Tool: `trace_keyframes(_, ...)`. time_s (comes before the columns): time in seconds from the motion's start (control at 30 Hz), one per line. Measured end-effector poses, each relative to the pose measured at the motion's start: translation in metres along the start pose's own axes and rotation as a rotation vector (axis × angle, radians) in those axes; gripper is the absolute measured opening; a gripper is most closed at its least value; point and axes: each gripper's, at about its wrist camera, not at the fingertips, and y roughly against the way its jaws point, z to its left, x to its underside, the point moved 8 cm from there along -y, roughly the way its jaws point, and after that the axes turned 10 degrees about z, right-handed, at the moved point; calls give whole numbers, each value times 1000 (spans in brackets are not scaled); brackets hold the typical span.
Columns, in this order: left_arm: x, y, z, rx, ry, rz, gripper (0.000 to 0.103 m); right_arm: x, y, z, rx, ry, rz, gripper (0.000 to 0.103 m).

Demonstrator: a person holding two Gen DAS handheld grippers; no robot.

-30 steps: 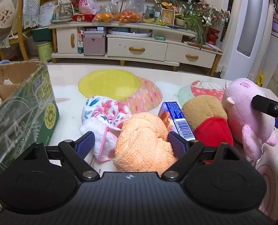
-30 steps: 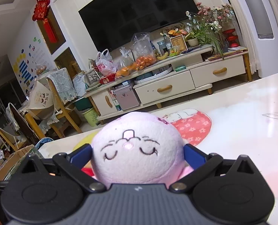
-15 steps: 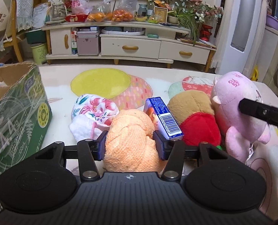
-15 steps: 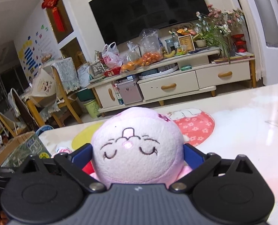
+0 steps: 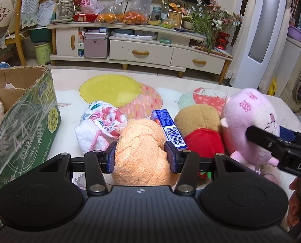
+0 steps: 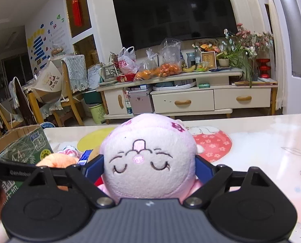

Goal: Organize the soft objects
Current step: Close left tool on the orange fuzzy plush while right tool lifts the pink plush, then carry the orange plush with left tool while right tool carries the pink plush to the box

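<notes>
Left gripper [image 5: 140, 158] fingers clamp orange knitted cloth [image 5: 141, 151], right gripper [image 6: 149, 167] fingers clamp round pink plush toy [image 6: 150, 162], likely for green cardboard box [image 5: 22, 129].

Warm indoor light, even and fairly bright, with soft shadows. Fisheye bending curves the cabinet [image 5: 142, 46] and the walls at the frame edges. Faint reflections show on the television [image 6: 174, 14]; the far left of the right wrist view sits dim.
</notes>
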Motion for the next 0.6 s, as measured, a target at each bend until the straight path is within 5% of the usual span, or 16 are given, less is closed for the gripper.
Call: trace_keyframes(0.6, 1, 14, -9, 69, -8, -30, 60, 10, 19, 21, 76, 30, -12, 89)
